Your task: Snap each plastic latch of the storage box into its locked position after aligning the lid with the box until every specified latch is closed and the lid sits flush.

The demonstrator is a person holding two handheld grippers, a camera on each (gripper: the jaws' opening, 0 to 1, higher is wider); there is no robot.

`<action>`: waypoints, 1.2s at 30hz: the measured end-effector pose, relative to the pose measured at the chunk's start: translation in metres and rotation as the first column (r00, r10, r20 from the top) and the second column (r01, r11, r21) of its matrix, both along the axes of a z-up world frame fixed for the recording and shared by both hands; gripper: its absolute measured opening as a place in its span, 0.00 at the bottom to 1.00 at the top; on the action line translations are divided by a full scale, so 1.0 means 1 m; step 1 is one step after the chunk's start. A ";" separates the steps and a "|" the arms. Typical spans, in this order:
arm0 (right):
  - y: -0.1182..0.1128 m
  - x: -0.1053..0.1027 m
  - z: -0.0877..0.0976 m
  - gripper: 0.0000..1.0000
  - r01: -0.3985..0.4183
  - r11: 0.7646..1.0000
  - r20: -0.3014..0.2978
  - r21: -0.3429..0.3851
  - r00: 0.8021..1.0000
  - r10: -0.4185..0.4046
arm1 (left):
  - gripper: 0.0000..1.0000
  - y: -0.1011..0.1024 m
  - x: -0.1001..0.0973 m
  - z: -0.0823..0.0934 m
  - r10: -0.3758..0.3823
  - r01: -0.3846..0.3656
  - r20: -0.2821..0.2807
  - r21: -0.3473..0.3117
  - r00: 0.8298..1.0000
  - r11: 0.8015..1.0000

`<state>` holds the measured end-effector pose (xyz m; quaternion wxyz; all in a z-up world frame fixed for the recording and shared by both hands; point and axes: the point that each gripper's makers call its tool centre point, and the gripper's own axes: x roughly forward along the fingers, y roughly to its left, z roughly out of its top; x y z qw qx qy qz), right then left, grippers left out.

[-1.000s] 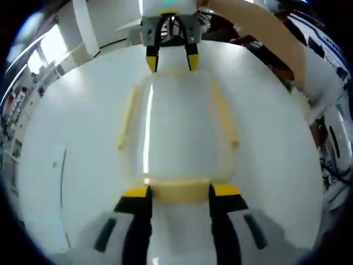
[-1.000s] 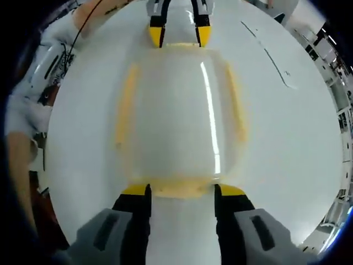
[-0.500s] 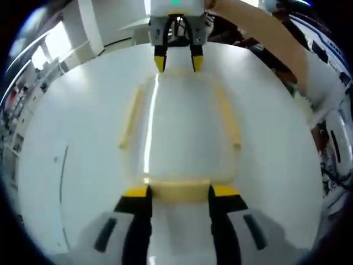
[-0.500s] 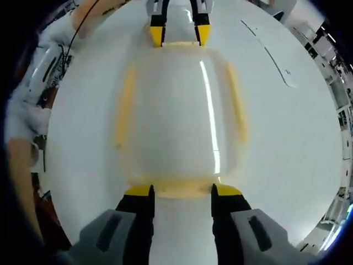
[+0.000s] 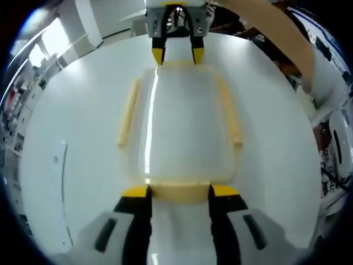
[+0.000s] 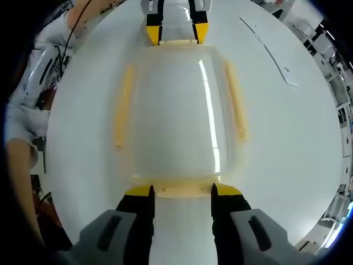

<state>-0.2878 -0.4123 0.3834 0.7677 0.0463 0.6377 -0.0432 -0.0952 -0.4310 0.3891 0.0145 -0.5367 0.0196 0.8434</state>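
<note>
On the round white table (image 5: 71,110) sits the translucent plastic storage box with pale yellow latches (image 5: 179,121). At one end of the box, the left tool (image 5: 179,191) stands apart, straddling a latch (image 5: 179,190); at the opposite end, the right tool (image 6: 182,190) straddles another (image 6: 182,189).

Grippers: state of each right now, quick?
Left gripper: open, jaws either side of the near yellow latch of the storage box.
Right gripper: open, jaws straddling the opposite end latch.
</note>
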 end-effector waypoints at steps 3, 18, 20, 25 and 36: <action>-0.002 -0.001 0.000 0.40 0.003 1.000 -0.004 -0.001 1.000 -0.003 | 0.39 0.000 0.001 0.000 -0.006 0.006 -0.016 0.001 1.000 1.000; 0.006 -0.004 0.004 0.39 0.023 0.999 -0.005 -0.048 1.000 -0.023 | 0.39 0.004 -0.002 0.004 -0.071 0.075 0.048 -0.095 0.996 0.993; 0.010 -0.003 0.003 0.39 0.028 0.999 -0.002 -0.044 1.000 -0.028 | 0.39 0.006 -0.002 0.004 -0.075 0.079 0.054 -0.094 0.996 0.992; 0.014 -0.003 0.004 0.39 0.030 0.998 -0.009 -0.046 0.999 -0.031 | 0.39 0.007 -0.003 0.004 -0.082 0.087 0.063 -0.091 0.995 0.992; 0.022 0.003 0.019 0.39 0.037 0.997 0.005 -0.062 0.999 -0.037 | 0.39 0.009 0.002 0.021 -0.097 0.103 0.058 -0.114 0.994 0.988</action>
